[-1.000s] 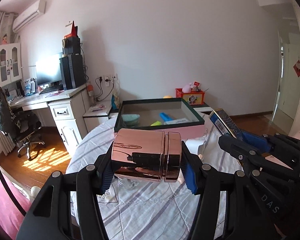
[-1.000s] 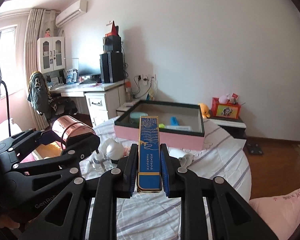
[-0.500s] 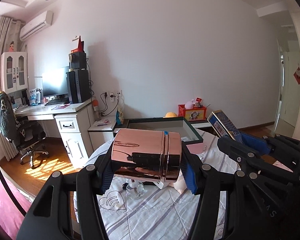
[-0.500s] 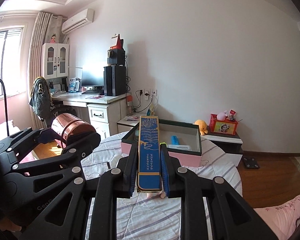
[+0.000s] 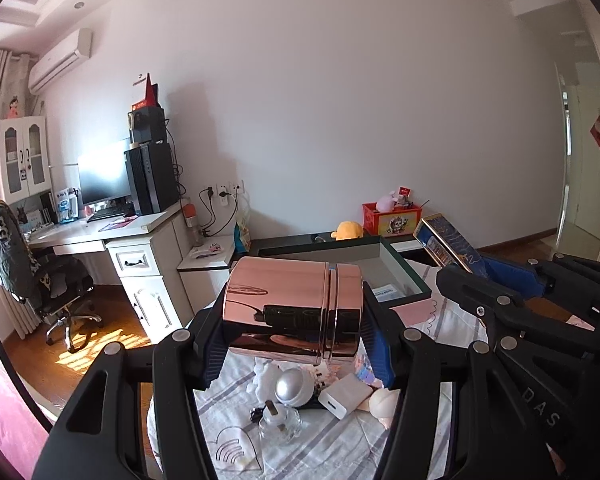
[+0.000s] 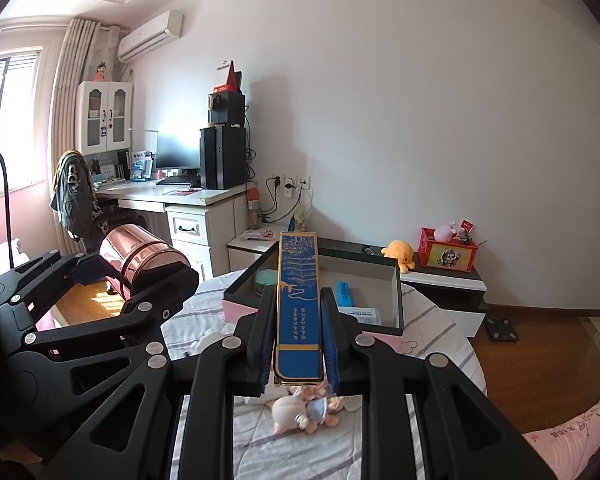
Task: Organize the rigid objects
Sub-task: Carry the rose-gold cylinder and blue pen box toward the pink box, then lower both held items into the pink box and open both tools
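Note:
My left gripper (image 5: 296, 316) is shut on a shiny copper tin (image 5: 294, 312), held on its side above the round table's striped cloth (image 5: 340, 444). It also shows in the right wrist view (image 6: 144, 260). My right gripper (image 6: 298, 320) is shut on a long blue box with gold print (image 6: 298, 304), which also shows in the left wrist view (image 5: 446, 246). Beyond both stands an open pink box with a dark green rim (image 6: 396, 300) holding a teal dish (image 6: 266, 280) and a blue item (image 6: 344, 294).
On the cloth lie a silver ball (image 5: 294, 386), a white charger (image 5: 346, 394), a small glass bottle (image 5: 280, 424) and a small doll (image 6: 304, 410). A desk with computer (image 6: 188, 196) and a chair (image 5: 40, 288) stand left. A low cabinet with toys (image 6: 444, 272) stands behind.
Both grippers have risen and drawn back from the pink box with their objects still held. The small items on the cloth have come into view below them.

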Available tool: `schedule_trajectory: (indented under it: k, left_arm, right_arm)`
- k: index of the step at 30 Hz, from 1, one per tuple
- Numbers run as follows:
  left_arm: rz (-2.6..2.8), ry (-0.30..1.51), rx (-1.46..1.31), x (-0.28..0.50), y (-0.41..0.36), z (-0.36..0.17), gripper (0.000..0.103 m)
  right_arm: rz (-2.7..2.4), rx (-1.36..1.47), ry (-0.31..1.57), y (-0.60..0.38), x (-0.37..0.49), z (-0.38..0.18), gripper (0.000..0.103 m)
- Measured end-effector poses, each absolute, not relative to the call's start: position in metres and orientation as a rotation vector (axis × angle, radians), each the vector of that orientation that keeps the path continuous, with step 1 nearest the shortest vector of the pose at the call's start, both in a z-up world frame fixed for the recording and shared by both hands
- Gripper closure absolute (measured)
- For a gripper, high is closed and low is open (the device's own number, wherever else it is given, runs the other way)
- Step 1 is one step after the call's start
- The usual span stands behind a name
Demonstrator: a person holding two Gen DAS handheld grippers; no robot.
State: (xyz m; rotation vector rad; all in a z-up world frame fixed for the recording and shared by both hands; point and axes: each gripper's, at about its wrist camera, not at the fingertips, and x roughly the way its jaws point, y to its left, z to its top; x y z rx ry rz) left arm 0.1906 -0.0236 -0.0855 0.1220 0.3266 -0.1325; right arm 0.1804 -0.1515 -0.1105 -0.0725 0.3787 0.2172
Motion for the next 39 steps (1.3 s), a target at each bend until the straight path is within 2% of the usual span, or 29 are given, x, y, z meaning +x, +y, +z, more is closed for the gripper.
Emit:
schedule_trajectory:
  k: [7,16,23,27,29,30,32,33,34,35,36,39]
  left_arm:
    - [-0.16,0.446,0.192,0.3,-0.037,-0.101,0.045]
    - [-0.206,0.745,0.213,0.444,-0.047,-0.154,0.045]
    - [-0.184,0.858,0.193,0.475,-0.04,-0.189,0.044]
    - [-0.176,0.872,0.173,0.474,-0.038,-0.192,0.043]
    - [-0.164,0.846,0.168,0.47,-0.034,-0.185,0.039]
    - [-0.159,0.838,0.16,0.468,-0.031,-0.182,0.032]
    - [-0.156,0.81,0.124,0.458,-0.023,-0.169,0.024]
    - [-0.159,0.788,0.106,0.451,-0.019,-0.161,0.021]
    - [-0.16,0.766,0.094,0.442,-0.014,-0.153,0.018]
    - [-0.162,0.74,0.086,0.433,-0.011,-0.145,0.012]
    - [-0.158,0.704,0.081,0.421,-0.007,-0.135,0.007]
    - [-0.137,0.575,0.096,0.374,-0.004,-0.109,0.003]
  right_arm:
    - [0.207,-0.099,0.487,-0.156,0.283,-0.125,0.082]
    - [0.264,-0.022,0.719,-0.168,0.41,-0.177,0.082]
    - [0.285,-0.016,0.846,-0.162,0.445,-0.212,0.081]
    - [0.269,0.004,0.857,-0.164,0.449,-0.215,0.08]
    - [0.256,0.021,0.846,-0.169,0.444,-0.21,0.069]
    - [0.249,0.035,0.837,-0.172,0.441,-0.206,0.065]
    - [0.239,0.056,0.794,-0.18,0.428,-0.192,0.046]
    - [0.239,0.065,0.775,-0.182,0.421,-0.185,0.039]
    - [0.237,0.077,0.74,-0.185,0.406,-0.175,0.027]
    - [0.237,0.078,0.712,-0.185,0.395,-0.166,0.022]
    - [0.242,0.076,0.68,-0.184,0.381,-0.157,0.022]
    - [0.227,0.054,0.594,-0.179,0.337,-0.131,0.02]
